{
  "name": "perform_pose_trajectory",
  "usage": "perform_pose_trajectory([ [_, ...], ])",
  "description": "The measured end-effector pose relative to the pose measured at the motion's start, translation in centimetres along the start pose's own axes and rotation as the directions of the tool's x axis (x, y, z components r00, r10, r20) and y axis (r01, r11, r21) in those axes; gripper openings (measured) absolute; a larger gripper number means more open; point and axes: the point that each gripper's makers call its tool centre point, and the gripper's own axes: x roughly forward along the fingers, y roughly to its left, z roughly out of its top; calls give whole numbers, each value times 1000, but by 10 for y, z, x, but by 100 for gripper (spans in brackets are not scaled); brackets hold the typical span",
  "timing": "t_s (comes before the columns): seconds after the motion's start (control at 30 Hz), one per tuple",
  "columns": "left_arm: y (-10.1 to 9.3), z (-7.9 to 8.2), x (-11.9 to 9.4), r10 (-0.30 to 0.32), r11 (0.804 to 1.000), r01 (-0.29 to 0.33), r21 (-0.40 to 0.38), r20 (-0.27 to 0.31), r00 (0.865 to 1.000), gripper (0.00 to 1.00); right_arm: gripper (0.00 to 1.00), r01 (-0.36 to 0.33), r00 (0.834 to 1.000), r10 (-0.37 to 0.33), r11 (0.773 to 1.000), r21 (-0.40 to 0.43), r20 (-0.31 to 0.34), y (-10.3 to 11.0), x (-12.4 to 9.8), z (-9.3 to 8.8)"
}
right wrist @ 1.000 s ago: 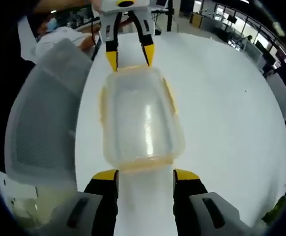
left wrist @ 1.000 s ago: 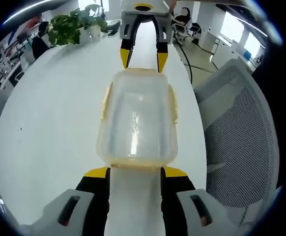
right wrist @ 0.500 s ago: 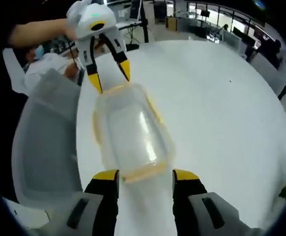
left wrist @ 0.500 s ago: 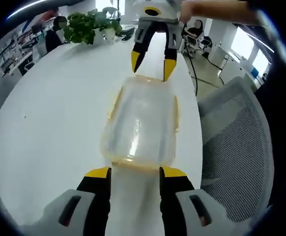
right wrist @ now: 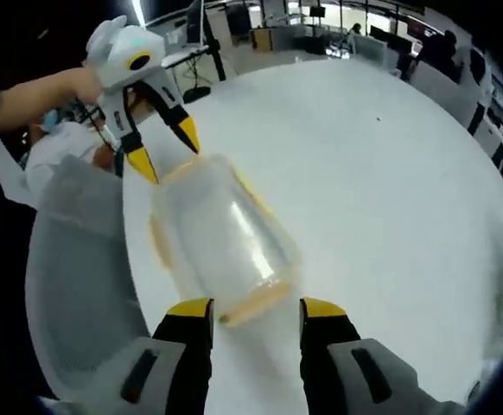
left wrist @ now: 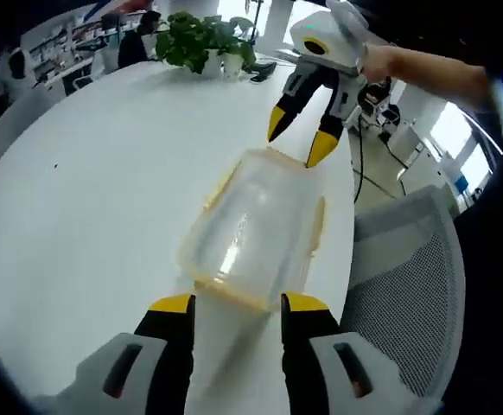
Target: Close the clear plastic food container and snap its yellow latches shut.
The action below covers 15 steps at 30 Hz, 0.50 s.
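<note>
A white round table (left wrist: 87, 199) spans both views, with a grey mesh chair (left wrist: 407, 285) at its edge; the chair (right wrist: 70, 285) sits on the left in the right gripper view. A potted plant (left wrist: 201, 39) stands at the table's far side in the left gripper view.

The container (left wrist: 256, 229) lies on the table near the chair-side edge, lid on, clear with yellow trim and latches along its rim. In the right gripper view the container (right wrist: 217, 238) lies skewed, one short end toward the camera.

The left gripper (left wrist: 232, 304) is open, its yellow-tipped jaws set either side of the container's near short end, with nothing clamped; whether the tips touch the rim cannot be told. From the right gripper view, this same gripper (right wrist: 167, 149) hangs at the far end of the container, jaws spread, tips at or just above the rim.

The right gripper (right wrist: 256, 309) is likewise open, jaws flanking the near end of the box, empty. In the left gripper view it (left wrist: 296, 143) poises over the far end, a person's arm (left wrist: 433, 73) behind it.
</note>
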Motion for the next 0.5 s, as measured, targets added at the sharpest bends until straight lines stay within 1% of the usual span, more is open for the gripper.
perform_pose_trajectory([
  [0.07,-1,-1,1,-10,1000,10,-24,2,1000,37,37,1,1000,-1,1000,11,-6,0,0,-1],
  [0.13,-2,-2,2,-8,999,8,-39,-1,1000,32,36,-9,1000,9,999,47,3,1,0,0],
  [0.2,-2,-2,2,-2,998,3,-58,9,1000,33,36,-4,1000,3,998,56,5,0,0,-1],
  [0.3,-3,-2,3,-6,994,8,-109,19,1000,33,36,-2,1000,2,998,70,7,1,2,-2],
  [0.43,-4,-5,3,-2,992,3,-127,14,1000,35,36,1,1000,-1,996,86,4,2,4,-5],
  [0.5,-3,-6,3,6,990,-4,-140,12,1000,35,36,-1,1000,0,994,108,12,3,5,-6],
])
